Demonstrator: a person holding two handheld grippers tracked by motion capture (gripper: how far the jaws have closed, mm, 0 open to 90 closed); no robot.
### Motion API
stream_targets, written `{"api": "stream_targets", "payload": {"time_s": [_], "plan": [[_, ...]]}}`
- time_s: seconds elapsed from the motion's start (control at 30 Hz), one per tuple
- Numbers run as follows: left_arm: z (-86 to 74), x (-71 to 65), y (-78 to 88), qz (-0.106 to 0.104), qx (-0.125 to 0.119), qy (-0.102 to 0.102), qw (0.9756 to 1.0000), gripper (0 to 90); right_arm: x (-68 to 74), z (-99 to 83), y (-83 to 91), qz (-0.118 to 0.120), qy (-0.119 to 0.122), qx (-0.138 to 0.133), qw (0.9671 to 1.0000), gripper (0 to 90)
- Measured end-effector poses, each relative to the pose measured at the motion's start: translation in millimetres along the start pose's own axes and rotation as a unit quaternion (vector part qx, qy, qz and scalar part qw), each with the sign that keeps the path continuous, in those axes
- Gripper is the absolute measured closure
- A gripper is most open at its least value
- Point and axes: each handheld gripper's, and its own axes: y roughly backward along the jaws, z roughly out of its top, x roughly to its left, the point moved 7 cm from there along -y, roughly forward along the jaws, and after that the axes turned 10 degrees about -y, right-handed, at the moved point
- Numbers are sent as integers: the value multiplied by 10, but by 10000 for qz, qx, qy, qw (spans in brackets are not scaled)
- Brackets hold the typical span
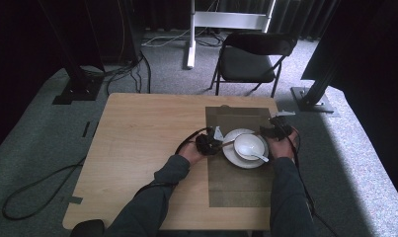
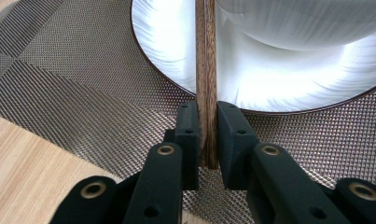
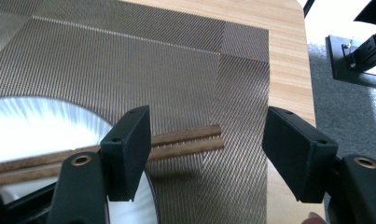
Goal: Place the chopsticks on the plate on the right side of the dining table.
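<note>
Chopsticks (image 2: 206, 70) sit clamped in the left gripper (image 2: 207, 135) jaws; right gripper (image 3: 206, 154) jaws stand wide above their tips.

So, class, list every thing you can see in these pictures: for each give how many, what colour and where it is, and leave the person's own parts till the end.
Table: one, light wood, centre of the high view.
Placemat: one, brown woven, right part of the table.
Plate: one, white, on the placemat.
Bowl: one, white, on the plate.
Spoon: one, white, lying in the bowl with its handle over the rim.
Chopsticks: a pair, dark wood, lying across the plate.
Chair: one, black, beyond the table.
Left gripper: black, shut on the chopsticks.
Right gripper: black, open, over the chopsticks' other end.
Sleeves: two, grey, bottom of the high view.
</note>
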Motion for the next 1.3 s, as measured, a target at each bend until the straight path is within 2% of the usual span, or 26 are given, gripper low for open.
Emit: {"api": "stream_targets", "payload": {"time_s": [0.2,0.47,0.6,0.73,1.0,1.3], "plan": [[-27,9,11,9,38,73,10000,716,41,65,-57,-43,-65,-15,10000,323],[-69,4,91,131,57,92,9999,675,56,101,-108,-255,145,105,9995,323],[-138,-18,114,159,176,53,9997,656,52,109,-119,-295,186,144,9993,323],[-168,-27,125,182,195,89,9996,660,52,100,-135,-322,255,192,9990,322],[-195,-81,103,191,319,13,9993,712,56,77,-179,-339,251,316,9986,321],[-193,-59,85,309,369,118,9988,765,81,51,-198,-387,384,408,9977,321]]}}
